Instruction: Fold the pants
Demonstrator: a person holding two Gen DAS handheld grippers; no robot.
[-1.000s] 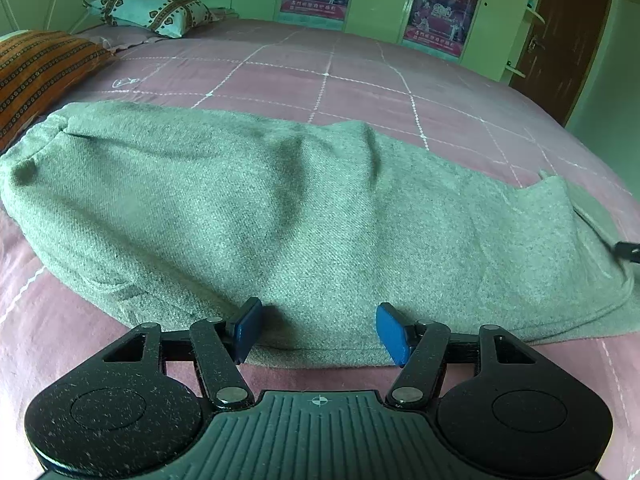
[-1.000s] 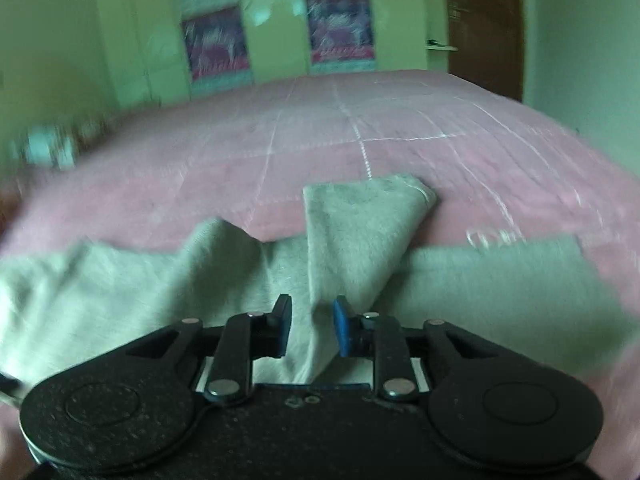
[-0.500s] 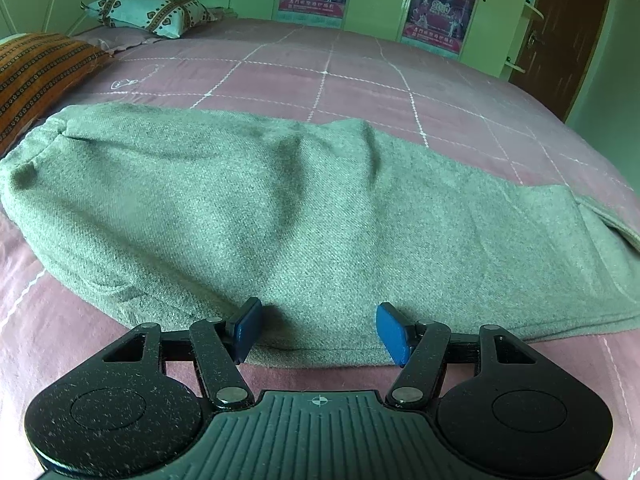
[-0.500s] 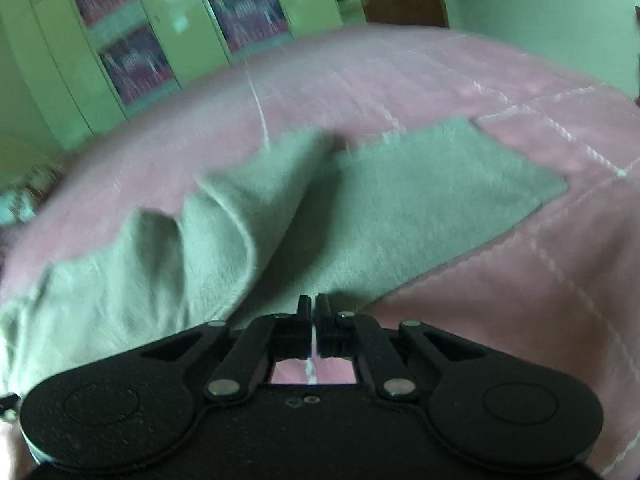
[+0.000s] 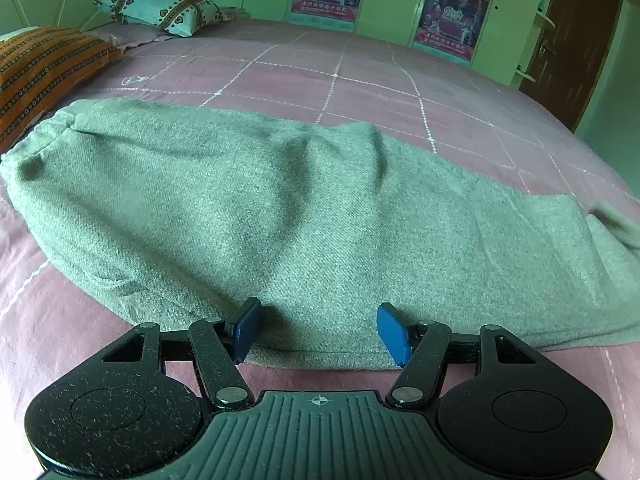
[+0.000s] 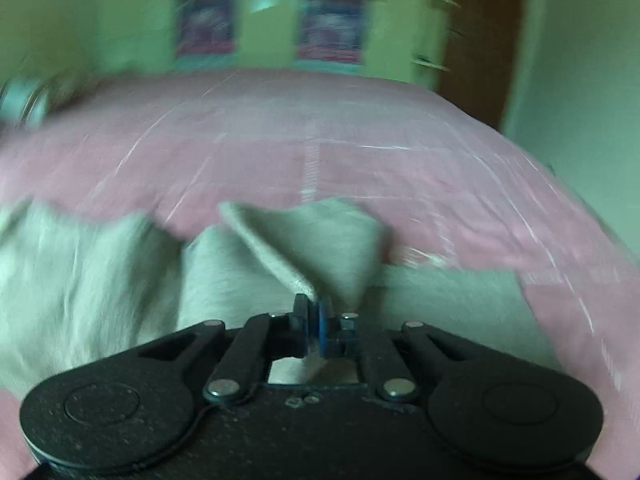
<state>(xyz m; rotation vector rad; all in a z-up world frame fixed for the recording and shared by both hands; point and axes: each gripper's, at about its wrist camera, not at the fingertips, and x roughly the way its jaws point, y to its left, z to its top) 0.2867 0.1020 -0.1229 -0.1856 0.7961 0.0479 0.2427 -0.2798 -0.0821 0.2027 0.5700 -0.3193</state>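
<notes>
Grey-green pants (image 5: 280, 208) lie spread lengthwise across the pink checked bed (image 5: 360, 80). My left gripper (image 5: 318, 330) is open, its blue pads apart just above the near edge of the pants and gripping nothing. In the blurred right wrist view my right gripper (image 6: 314, 320) is shut on a fold of the pants (image 6: 100, 280). A raised flap of cloth (image 6: 320, 240) stands up from its pads, above the flat leg end behind it. At the far right of the left wrist view, that leg end looks lifted and blurred.
A heart-patterned pillow (image 5: 160, 10) and an orange striped pillow (image 5: 40, 68) lie at the bed's far left. Green wardrobe doors with posters (image 5: 452, 20) and a brown door (image 5: 568, 40) stand beyond the bed. Pink sheet shows past the pants.
My right gripper has closed and swung sideways, and now a flap of the pants stands up from its pads. The left gripper has stayed still and open.
</notes>
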